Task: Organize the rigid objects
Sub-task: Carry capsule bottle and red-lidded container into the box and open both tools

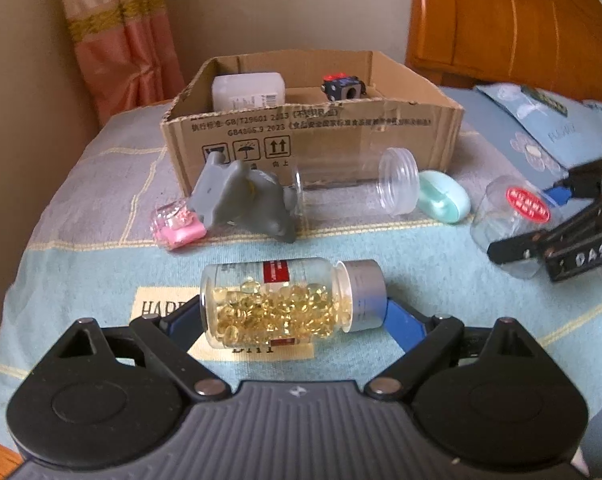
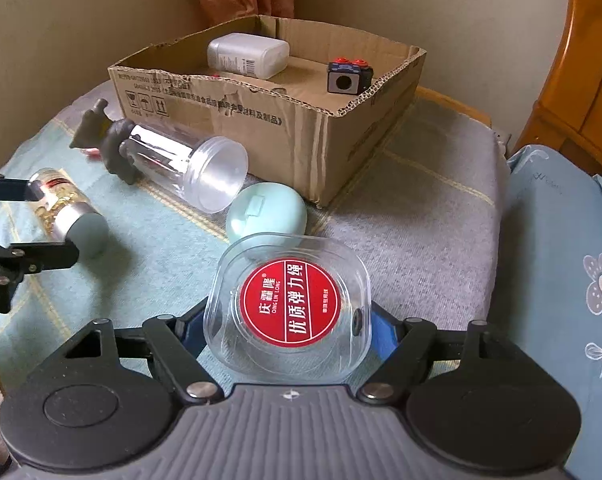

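1. The left gripper pinches a clear capsule bottle end to end, its glassy body full of glossy yellow softgels and capped in smooth silver-grey; the bottle lies crosswise over a pale checked blanket.
2. The right gripper clamps a clear, rounded-square plastic container bearing a round red label, the blue-padded jaws pressed to its two sides.
3. Beyond both, an open corrugated cardboard box, torn along its front rim, holds a white plastic bottle on its side and a dark cube toy with red studs.
4. Before the box lie a matte grey elephant figure, a long transparent cylinder jar on its side, a mint-green oval case and a pink packet.
5. Only the left wrist view shows the pink packet clearly; the right wrist view alone shows the jar's open round mouth, the case touching it, and a flowered blue cushion at the right.
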Demonstrator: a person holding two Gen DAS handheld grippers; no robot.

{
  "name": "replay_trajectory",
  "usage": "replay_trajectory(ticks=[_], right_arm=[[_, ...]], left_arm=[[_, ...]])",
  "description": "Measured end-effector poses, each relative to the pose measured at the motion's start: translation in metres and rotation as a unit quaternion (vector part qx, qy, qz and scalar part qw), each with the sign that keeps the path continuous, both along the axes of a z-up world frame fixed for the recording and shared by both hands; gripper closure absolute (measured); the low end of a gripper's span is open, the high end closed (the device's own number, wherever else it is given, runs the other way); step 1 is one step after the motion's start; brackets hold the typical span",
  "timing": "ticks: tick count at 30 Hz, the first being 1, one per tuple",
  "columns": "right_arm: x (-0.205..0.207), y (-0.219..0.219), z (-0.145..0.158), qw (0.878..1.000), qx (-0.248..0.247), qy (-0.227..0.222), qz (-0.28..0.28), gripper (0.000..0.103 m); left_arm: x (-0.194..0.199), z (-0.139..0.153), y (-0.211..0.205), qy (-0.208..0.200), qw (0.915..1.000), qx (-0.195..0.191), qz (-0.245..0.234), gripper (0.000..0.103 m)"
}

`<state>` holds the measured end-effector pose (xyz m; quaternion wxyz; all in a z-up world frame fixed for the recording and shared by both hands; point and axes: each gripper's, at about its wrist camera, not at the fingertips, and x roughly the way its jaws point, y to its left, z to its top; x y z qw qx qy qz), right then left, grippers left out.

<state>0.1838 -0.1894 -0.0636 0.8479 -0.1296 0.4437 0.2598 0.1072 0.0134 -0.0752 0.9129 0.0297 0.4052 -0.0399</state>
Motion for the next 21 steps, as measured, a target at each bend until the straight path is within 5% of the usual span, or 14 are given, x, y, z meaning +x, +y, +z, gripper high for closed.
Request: replay_trajectory(ticks=[11,21], right_arm=[[-0.009,-0.012,0.038,1.000,0.009,0.000,0.009,0.022],[-0.013,-0.003,0.088,0.998,0.011,-0.055,0.032,0.022]], left_arm=[[0.000,0.033,0.007,0.027,0.9974,-0.002,-0.067,0.011],[0.011,0.084,0.007,0.019,0.9928,-0.004,-0.118,0.011]])
